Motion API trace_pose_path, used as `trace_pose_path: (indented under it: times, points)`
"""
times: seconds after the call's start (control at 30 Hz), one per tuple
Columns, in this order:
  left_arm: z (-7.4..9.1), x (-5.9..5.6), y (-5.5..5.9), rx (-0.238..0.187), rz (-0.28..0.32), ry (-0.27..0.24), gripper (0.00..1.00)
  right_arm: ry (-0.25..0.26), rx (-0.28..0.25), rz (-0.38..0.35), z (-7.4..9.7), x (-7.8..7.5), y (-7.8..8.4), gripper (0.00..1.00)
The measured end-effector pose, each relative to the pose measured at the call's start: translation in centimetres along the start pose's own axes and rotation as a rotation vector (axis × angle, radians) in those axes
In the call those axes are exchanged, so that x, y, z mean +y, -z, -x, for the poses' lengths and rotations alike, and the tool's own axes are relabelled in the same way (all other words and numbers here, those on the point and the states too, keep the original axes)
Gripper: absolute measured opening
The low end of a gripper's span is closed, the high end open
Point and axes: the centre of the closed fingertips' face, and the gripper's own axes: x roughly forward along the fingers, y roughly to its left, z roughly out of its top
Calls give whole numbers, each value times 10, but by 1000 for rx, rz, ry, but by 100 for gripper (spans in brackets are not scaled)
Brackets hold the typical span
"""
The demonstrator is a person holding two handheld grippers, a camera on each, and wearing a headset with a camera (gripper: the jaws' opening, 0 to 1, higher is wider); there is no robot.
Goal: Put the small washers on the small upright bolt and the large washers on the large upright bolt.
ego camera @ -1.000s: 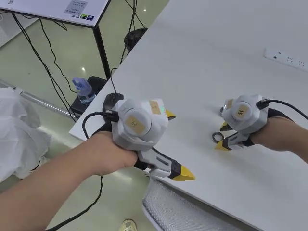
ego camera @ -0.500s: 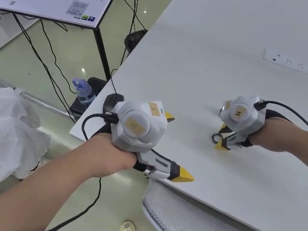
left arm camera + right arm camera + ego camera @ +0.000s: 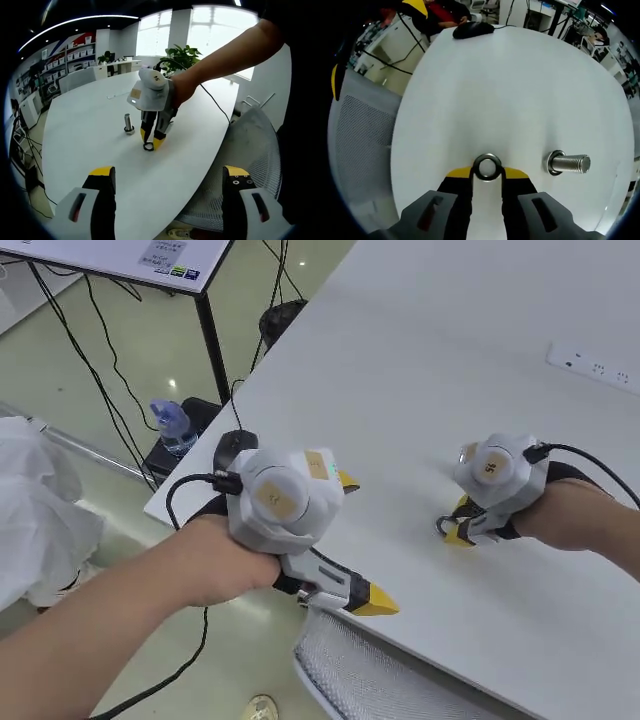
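My right gripper is shut on a metal washer and holds it low over the white table. In the right gripper view the washer sits between the yellow fingertips. A threaded bolt stands upright just to its right, apart from it. In the left gripper view the right gripper holds the washer beside the bolt. My left gripper hovers at the table's near edge with its jaws wide apart and nothing between them.
A black mouse lies at the table's near left corner. A white power strip lies at the far right. A mesh chair back stands just below the table's near edge. A water bottle and cables are on the floor.
The right gripper has drifted slightly left with the washer still in it. The left gripper has stayed open and barely moved.
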Motion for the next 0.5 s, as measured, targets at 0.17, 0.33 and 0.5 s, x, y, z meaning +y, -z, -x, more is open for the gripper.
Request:
trace_pose_path:
  times: [0.17, 0.33, 0.5]
  points:
    - [0, -1, -2, -2, -3, 2, 88, 1, 0, -3, 1, 2, -1, 21]
    - [0, -1, -3, -1, -5, 1, 87, 4, 3, -17, 4, 2, 1, 21]
    - [0, -1, -3, 2, -8, 1, 87, 6, 13, -21, 12, -1, 7, 21]
